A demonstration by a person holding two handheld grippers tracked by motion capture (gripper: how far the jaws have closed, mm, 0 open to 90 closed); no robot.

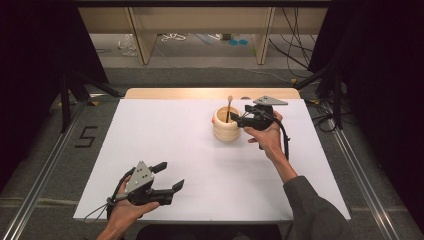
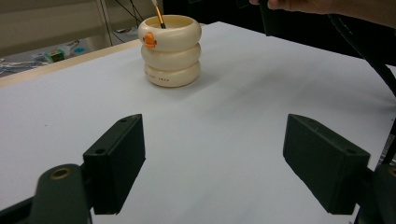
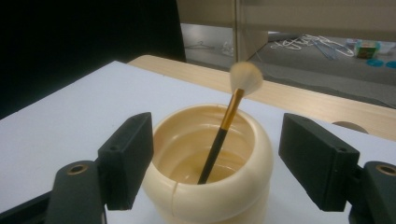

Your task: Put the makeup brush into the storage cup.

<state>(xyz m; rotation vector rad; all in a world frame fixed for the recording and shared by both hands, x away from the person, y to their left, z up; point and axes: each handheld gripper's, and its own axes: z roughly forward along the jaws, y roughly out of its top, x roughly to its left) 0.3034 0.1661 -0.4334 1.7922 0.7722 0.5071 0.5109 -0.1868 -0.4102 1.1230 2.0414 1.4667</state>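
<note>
Item: brush, standing tilted in a cream ribbed pot on the white table, far right of centre. Hidden or unclear: the handle's lower end is lying inside the pot, its resting point hard to make out in the right gripper view; in the left gripper view the brush is being cut off by the top edge, bristles out of frame, and an orange mark on the pot's rim is too small to identify; small lettering on the pot's lowest ring is unreadable. The right hand is showing in that view as a sliver at the top edge. Right gripper: jaws standing wide apart, released, flanking the pot's rim on either side without pressing on it; the brush is rising between them, clear of both pads, its pale bristles leaning up and away past the far rim. Left gripper: resting at the near left of the table, well apart from pot and brush, jaws spread, nothing between them.
</note>
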